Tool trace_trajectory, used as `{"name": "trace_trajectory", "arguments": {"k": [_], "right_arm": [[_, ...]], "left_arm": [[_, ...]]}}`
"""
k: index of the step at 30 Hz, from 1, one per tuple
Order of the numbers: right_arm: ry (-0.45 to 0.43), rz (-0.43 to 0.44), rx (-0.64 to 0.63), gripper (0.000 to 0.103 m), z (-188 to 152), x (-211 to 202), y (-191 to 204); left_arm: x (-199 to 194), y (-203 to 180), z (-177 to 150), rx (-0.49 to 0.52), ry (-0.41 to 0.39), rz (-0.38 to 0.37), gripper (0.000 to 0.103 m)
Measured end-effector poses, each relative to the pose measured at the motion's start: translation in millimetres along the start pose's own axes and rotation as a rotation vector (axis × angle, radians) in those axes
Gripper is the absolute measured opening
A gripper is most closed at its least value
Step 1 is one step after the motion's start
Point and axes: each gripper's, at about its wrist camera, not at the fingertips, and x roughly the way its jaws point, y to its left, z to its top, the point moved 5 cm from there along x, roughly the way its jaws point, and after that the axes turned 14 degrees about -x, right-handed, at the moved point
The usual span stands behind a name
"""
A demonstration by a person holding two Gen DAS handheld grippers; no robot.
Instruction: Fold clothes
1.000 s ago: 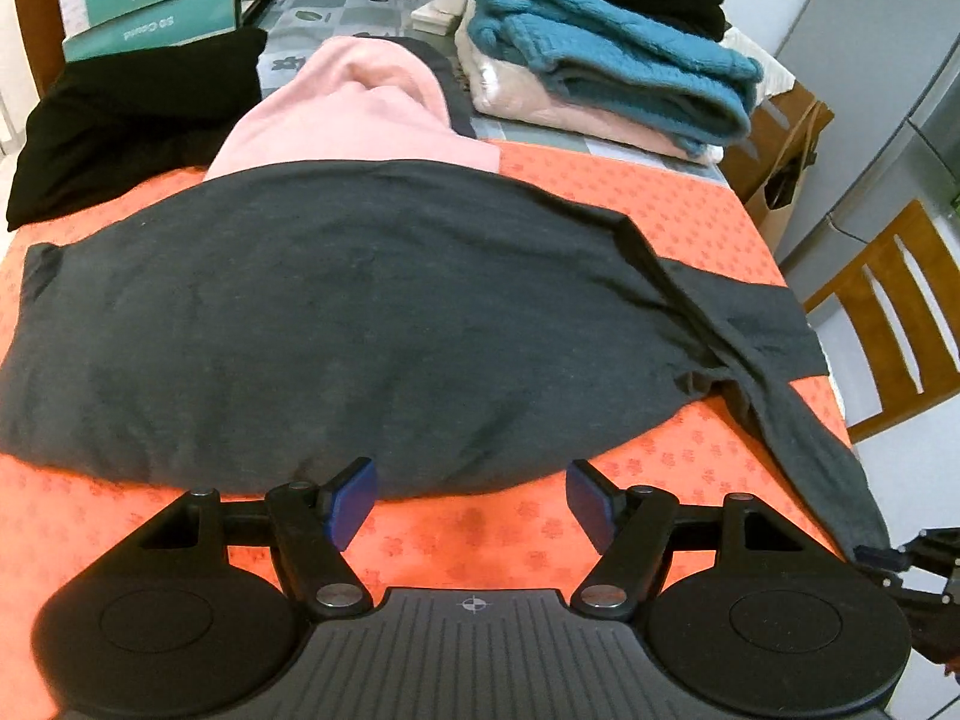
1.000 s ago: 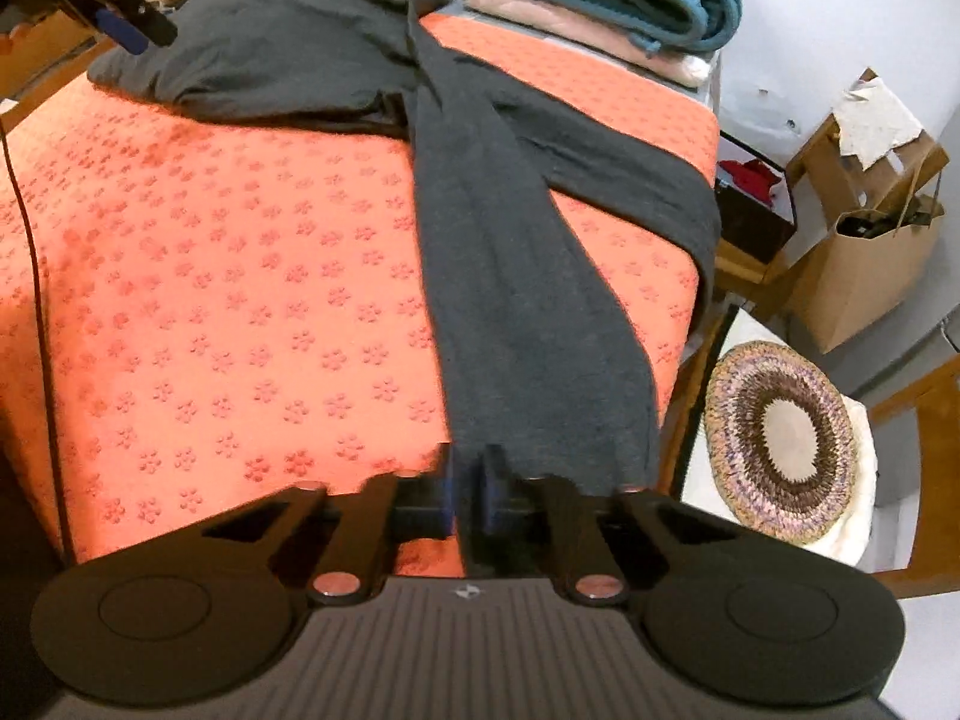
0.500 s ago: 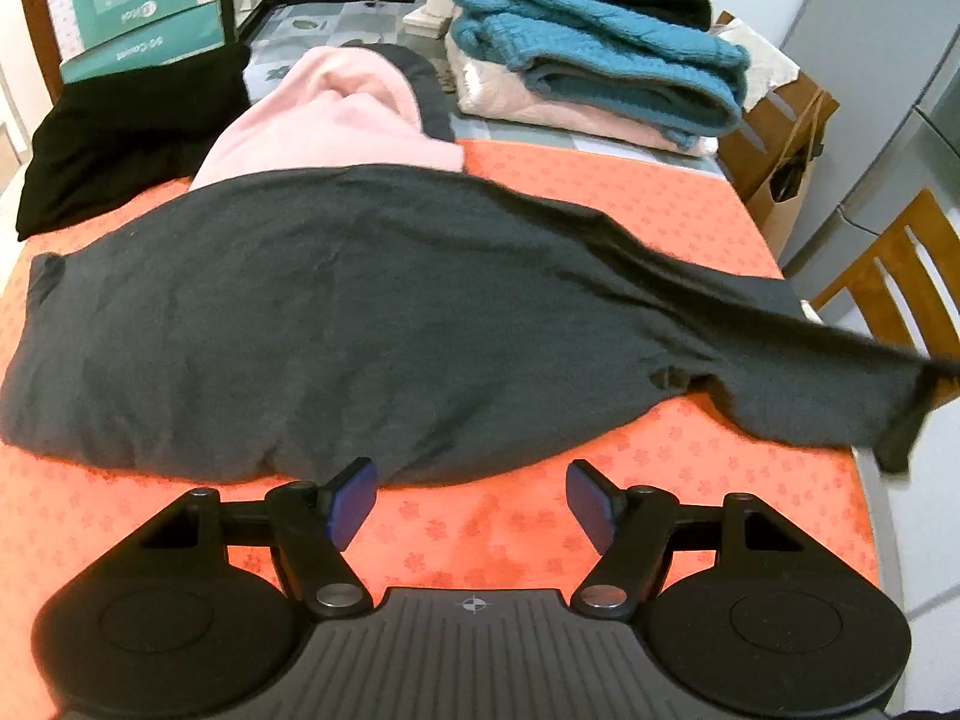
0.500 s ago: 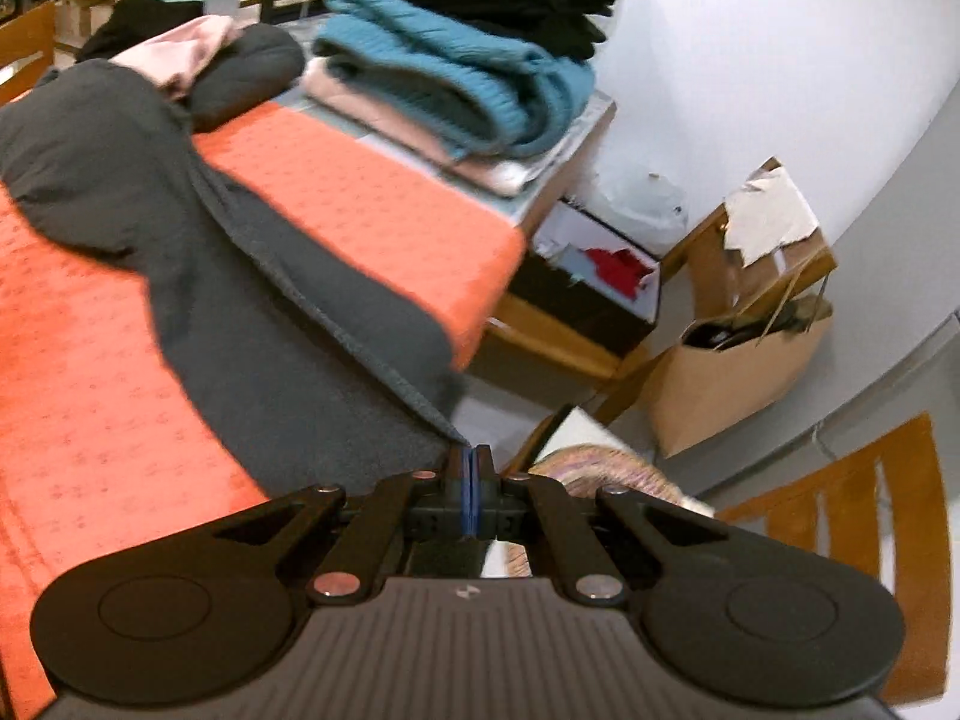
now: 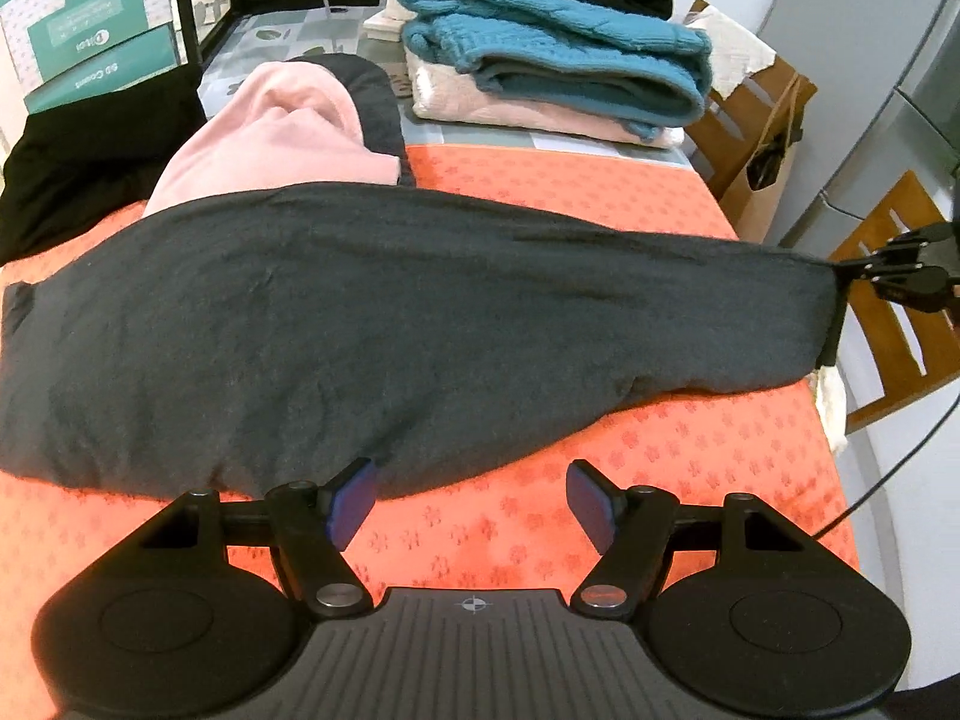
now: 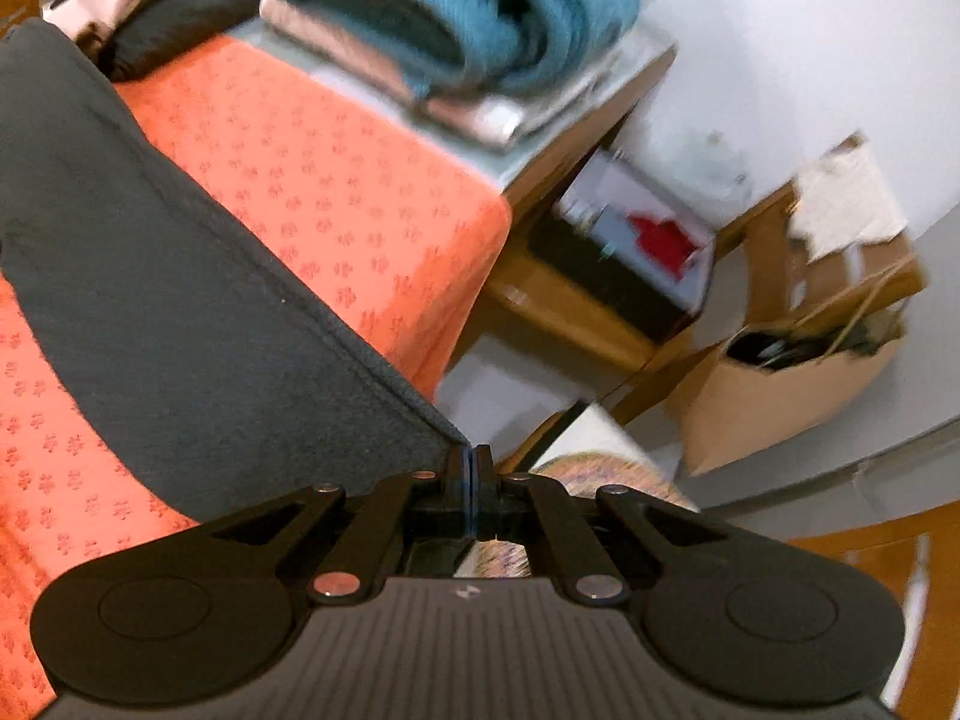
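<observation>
The only readable print stands on the teal-and-white box (image 5: 90, 42), far ahead and to the left of the left gripper's fingers. It appears upside down: "50 Count" on the lower teal band, and above it a white brand word beside a round logo, too distorted to read. The right wrist view shows no legible text.

A brown paper bag (image 6: 774, 384) and a wooden chair (image 5: 900, 294) are seen beside the surface (image 5: 600, 180); green boxes (image 5: 90, 42) are stacked behind it.
</observation>
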Motion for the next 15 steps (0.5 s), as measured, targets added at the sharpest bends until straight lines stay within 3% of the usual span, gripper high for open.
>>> {"name": "trace_trajectory", "arguments": {"k": [6, 12, 15], "right_arm": [[0.040, 0.049, 0.055, 0.009, -4.9, 37.7, -6.2], [-0.032, 0.066, 0.226, 0.024, -17.4, 21.5, -20.9], [-0.070, 0.095, 0.358, 0.025, -30.4, 10.6, -27.2]], "left_arm": [[6.2, -0.7, 4.2, -0.022, 0.014, 0.017, 0.073], [8.8, -9.1, 10.1, -0.012, 0.018, 0.008, 0.076], [10.7, -14.6, 12.9, -0.004, 0.021, -0.004, 0.077]]}}
